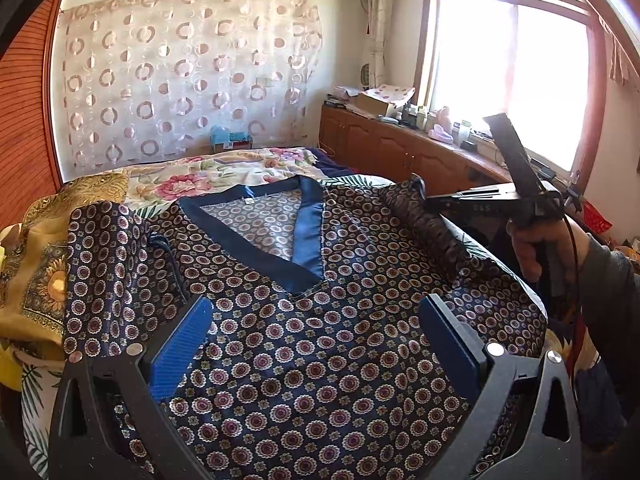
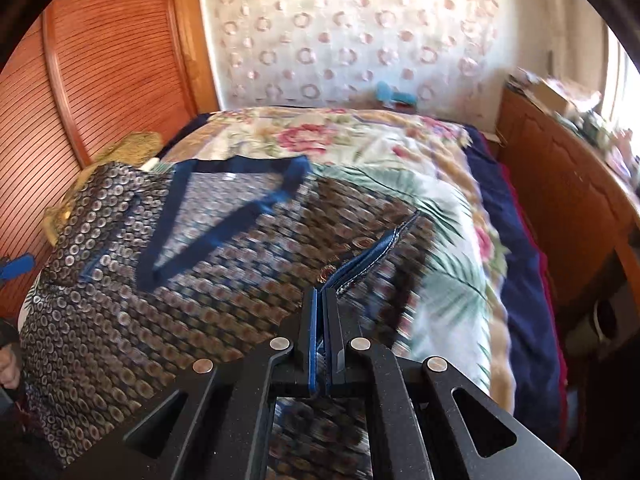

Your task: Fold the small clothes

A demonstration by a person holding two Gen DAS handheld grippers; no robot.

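A yellow sunflower-print cloth (image 1: 36, 276) is seen bunched at the far left of the bed. Next to it, the patterned navy top (image 1: 304, 320) is laid flat on the floral bedspread (image 1: 224, 176), its blue V-neck trim (image 1: 308, 232) facing up; the left sleeve (image 1: 108, 264) is already folded in over the body. The left gripper (image 1: 316, 344) is held just above the lower front of the top, jaws spread wide, blue pads (image 1: 182, 344) apart with nothing between them. Further right, the right sleeve (image 1: 424, 216) is lifted off the bed and pinched at its blue cuff (image 2: 372, 256) by the right gripper (image 2: 320, 300), jaws pressed together on the fabric; the right-wrist view is motion-blurred. A hand (image 1: 540, 248) is seen on that gripper's handle. Behind, a wooden cabinet (image 1: 400, 148) is seen under the window (image 1: 508, 80), cluttered on top.
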